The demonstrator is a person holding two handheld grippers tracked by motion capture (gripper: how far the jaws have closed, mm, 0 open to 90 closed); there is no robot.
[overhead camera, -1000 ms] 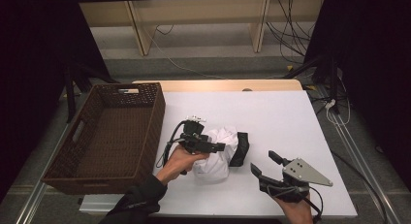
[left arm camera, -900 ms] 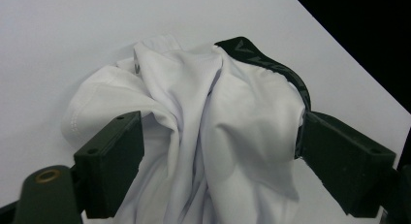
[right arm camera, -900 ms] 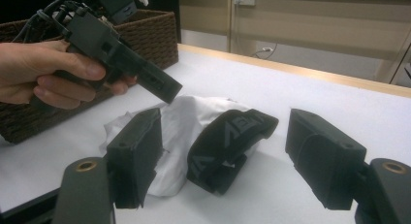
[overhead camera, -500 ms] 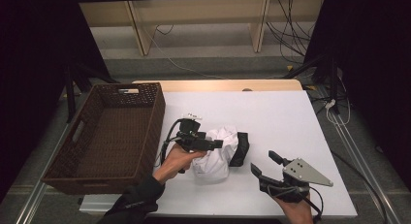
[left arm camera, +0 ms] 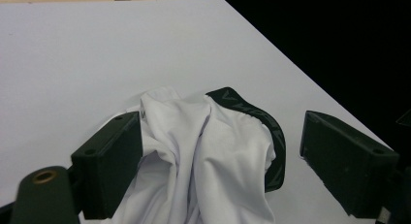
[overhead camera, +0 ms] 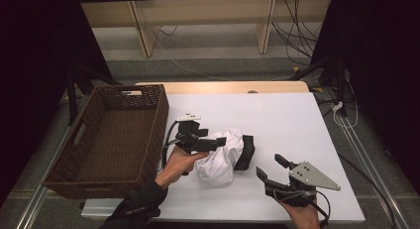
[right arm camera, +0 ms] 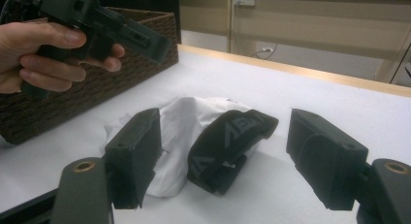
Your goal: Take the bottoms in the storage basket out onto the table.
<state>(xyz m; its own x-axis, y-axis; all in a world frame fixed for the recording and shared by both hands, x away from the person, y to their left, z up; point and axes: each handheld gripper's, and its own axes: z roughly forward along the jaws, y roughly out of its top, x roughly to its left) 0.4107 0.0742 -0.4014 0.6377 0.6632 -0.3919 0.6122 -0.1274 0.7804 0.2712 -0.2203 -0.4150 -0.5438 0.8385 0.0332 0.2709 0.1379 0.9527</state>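
Layout: garment mid-table, basket to its left, my 2 grippers on either side of it.

I see the crumpled garment (overhead camera: 220, 159) lying on the table (overhead camera: 292, 120), near the middle and toward my edge, with its waistband (overhead camera: 245, 152) on its right side. The basket (overhead camera: 111, 135) sits at the table's left edge, just left of the garment. My left gripper (overhead camera: 210, 142) hangs over the garment's left part, between basket and garment. My right gripper (overhead camera: 272, 169) is to the garment's right and nearer me, apart from it.
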